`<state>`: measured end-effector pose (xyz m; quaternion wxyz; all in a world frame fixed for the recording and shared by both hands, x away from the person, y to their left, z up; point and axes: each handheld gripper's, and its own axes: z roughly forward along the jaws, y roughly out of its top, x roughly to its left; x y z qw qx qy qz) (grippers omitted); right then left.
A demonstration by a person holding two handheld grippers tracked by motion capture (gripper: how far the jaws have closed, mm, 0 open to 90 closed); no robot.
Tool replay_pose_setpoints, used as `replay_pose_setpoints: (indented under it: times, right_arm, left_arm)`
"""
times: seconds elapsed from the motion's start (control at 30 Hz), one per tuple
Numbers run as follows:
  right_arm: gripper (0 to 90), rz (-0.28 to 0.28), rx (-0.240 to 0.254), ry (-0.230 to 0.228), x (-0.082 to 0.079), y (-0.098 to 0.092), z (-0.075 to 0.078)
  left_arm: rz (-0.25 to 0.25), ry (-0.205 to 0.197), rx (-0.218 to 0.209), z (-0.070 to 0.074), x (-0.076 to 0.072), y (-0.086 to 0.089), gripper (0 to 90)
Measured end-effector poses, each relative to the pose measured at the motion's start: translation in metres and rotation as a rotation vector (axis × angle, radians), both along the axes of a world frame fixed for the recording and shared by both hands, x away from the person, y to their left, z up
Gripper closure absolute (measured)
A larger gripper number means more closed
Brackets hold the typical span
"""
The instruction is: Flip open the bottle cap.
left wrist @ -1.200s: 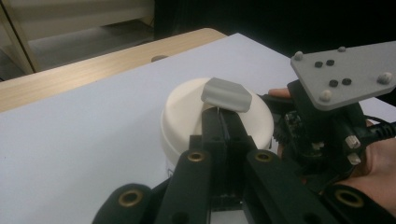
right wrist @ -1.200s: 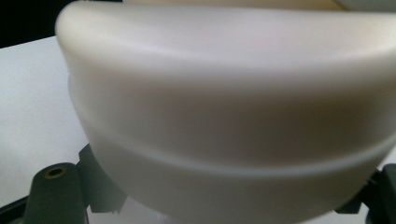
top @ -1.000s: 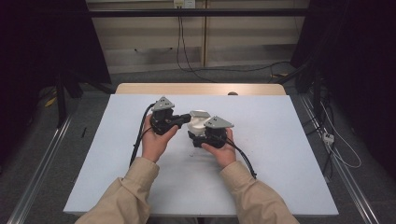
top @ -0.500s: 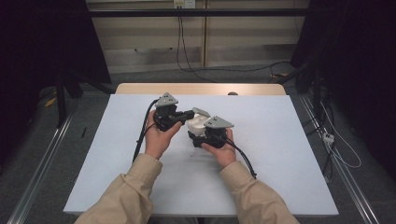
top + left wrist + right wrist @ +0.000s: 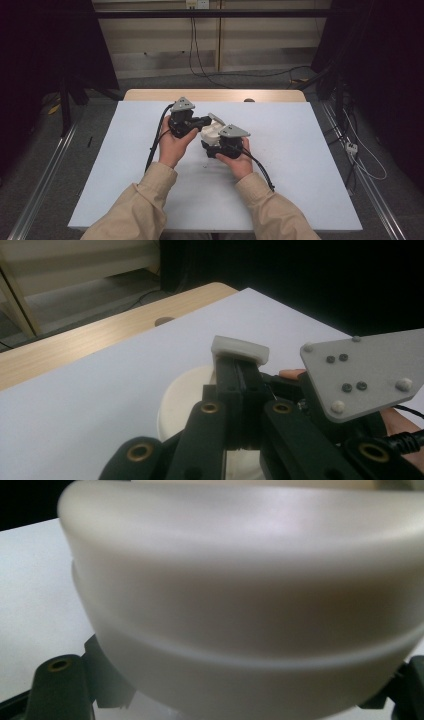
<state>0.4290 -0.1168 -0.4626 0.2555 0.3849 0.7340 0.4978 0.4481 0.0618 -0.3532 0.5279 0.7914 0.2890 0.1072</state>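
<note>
The person stands at the near edge of the tabletop [image 5: 300, 165], both tan sleeves reaching in over its pale blue sheet, a claw in each hand. The two claws meet a little left of the middle of the sheet, close together around a white round container [image 5: 211, 132].

The right claw [image 5: 216, 145] has that container between its jaws. In the right gripper view the container [image 5: 240, 605] bulges up right in front of the camera, a smooth, milky wall with a ridge running around it, and the black jaws peek out on either side of its lower edge, pressed against it. So this claw is clamped on the container's body.

The left claw [image 5: 206, 120] comes in from the left, pointing across toward the container's top. In the left gripper view its two black jaws stand tight against each other, pinching a small white tab [image 5: 240, 349] at their tips. The tab looks like part of the container's lid, though I cannot tell just how it joins. Below the jaws, the cream, rounded container [image 5: 180, 395] sits on the sheet, and the grey three-cornered plate [image 5: 365, 370] of the right claw is just beside it.

A strip of bare wood [image 5: 150, 95] shows along the tabletop's far edge, beyond the sheet.
</note>
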Motion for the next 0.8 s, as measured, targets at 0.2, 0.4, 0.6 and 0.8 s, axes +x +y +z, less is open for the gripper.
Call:
replay_pose_setpoints:
  times: [0.2,0.4,0.6,0.8]
  right_arm:
    - [18.6,0.0,0.001,0.0,0.0,0.0,0.0]
    - [18.6,0.002,0.001,-0.002,0.0,0.0,0.0]
    - [18.6,0.001,0.002,-0.001,0.001,0.0,0.0]
    - [18.6,0.001,0.001,-0.003,0.001,0.0,0.0]
  left_arm:
    - [-0.001,-0.004,0.001,0.002,0.002,-0.004,90.0]
    - [-0.005,-0.003,0.001,0.004,0.005,-0.009,90.0]
    - [-0.009,-0.007,0.007,0.005,0.007,-0.013,90.0]
    - [-0.011,-0.008,0.007,0.005,0.009,-0.016,90.0]
